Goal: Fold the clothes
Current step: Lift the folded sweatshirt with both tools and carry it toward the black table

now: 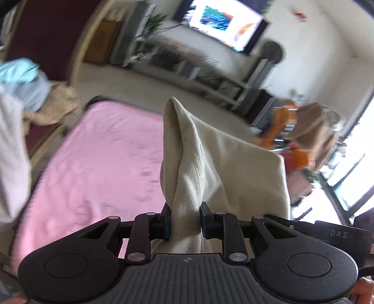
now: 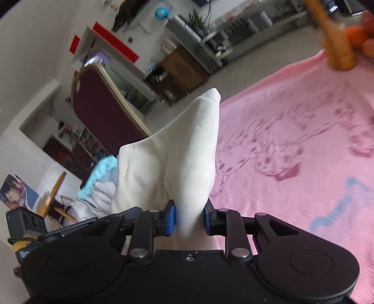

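Note:
My left gripper [image 1: 185, 221] is shut on a bunched corner of a cream garment [image 1: 224, 163], which stands up between the jaws and spreads to the right, lifted above the pink blanket [image 1: 105, 159]. My right gripper [image 2: 189, 221] is shut on another part of the cream garment [image 2: 177, 154], its fabric rising in a peak above the jaws, held over the pink patterned blanket [image 2: 292, 145].
A pile of other clothes, light blue and beige [image 1: 35, 93], lies at the blanket's far left; it also shows in the right wrist view [image 2: 98, 182]. A dark red headboard [image 2: 105, 112], a TV [image 1: 224, 21] and shelving stand beyond. An orange toy [image 2: 336, 42] sits at the blanket's far edge.

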A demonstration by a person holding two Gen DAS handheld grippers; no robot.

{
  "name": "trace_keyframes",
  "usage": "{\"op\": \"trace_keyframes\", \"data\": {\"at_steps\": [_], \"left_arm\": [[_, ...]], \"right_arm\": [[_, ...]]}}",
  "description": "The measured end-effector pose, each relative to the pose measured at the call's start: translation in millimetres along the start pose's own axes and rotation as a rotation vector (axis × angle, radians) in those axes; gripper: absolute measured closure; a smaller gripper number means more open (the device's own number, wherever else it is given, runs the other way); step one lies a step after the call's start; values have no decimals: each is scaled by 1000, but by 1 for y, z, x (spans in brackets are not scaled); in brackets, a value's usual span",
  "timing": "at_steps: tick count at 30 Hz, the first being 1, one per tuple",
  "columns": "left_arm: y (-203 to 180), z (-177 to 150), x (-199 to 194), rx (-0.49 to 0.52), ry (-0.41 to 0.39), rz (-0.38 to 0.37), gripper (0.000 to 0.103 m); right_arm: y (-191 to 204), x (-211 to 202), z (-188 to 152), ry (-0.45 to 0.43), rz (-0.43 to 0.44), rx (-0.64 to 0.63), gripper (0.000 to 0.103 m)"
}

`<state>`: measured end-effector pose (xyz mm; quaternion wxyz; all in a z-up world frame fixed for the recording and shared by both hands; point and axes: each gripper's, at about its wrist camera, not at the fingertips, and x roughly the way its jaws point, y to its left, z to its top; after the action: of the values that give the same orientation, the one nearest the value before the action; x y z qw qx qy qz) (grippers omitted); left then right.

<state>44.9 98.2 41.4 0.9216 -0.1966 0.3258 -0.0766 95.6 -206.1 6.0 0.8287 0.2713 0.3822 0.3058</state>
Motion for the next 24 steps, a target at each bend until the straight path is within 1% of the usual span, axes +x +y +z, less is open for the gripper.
{"op": "trace_keyframes", "data": {"at_steps": [2, 4, 9, 11, 13, 17, 21, 22, 23, 24], "left_arm": [[-30, -10, 1, 36, 0, -42, 81], [-63, -19, 8, 71, 6, -86, 81], [-146, -33, 49, 133, 42, -209, 81], [-180, -40, 73, 140, 68, -252, 81], [-205, -46, 99, 135, 93, -279, 81], [-239, -58, 152, 104, 147, -295, 81], [-254, -71, 200, 63, 205, -271, 80], [-256, -74, 216, 63, 218, -247, 80], [-257, -76, 232, 65, 230, -220, 75], [-257, -79, 249, 82, 241, -168, 72]], "right_arm": [[-4, -36, -1, -36, -15, 8, 80], [-13, -73, -1, -83, -50, 18, 80], [-59, -154, 6, -200, -143, 88, 80], [-82, -181, 12, -237, -176, 123, 80], [-104, -200, 20, -260, -204, 151, 80], [-144, -217, 39, -266, -263, 191, 80], [-189, -208, 54, -250, -290, 243, 80], [-202, -202, 57, -243, -294, 254, 80], [-215, -196, 60, -236, -297, 265, 76], [-228, -189, 62, -228, -301, 277, 73]]}}
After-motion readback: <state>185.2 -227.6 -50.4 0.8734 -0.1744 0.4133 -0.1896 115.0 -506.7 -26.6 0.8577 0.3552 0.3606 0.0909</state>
